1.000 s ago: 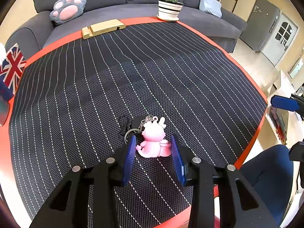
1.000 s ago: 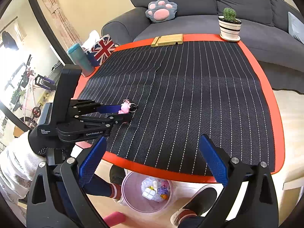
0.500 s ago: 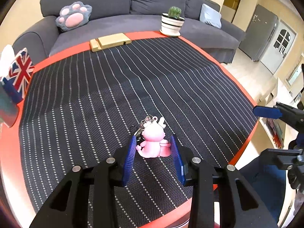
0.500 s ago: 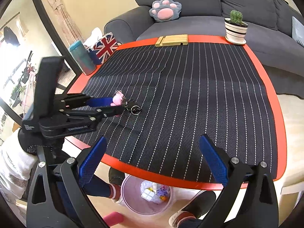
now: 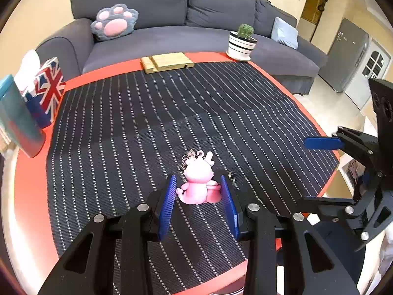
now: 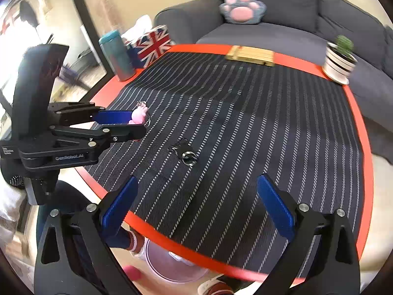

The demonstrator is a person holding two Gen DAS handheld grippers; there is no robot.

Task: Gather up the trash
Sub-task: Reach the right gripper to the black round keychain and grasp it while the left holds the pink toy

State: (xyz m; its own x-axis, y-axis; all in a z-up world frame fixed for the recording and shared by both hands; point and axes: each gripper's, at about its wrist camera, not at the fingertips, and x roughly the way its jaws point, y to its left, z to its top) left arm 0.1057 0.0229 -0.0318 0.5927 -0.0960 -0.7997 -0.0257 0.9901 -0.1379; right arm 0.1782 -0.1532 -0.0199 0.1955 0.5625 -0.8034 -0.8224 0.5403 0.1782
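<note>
Left tongs clamping a pink plastic figurine keychain above the striped black tabletop, right tongs hovering wide open

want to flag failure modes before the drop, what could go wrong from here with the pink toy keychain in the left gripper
1. The left gripper pinches the pink toy keychain only near its fingertips, so it could slip out on the way to the bin.
2. The bin sits under the table edge, half hidden, so a release may miss.
3. The dangling chain may snag the striped mat.
</note>
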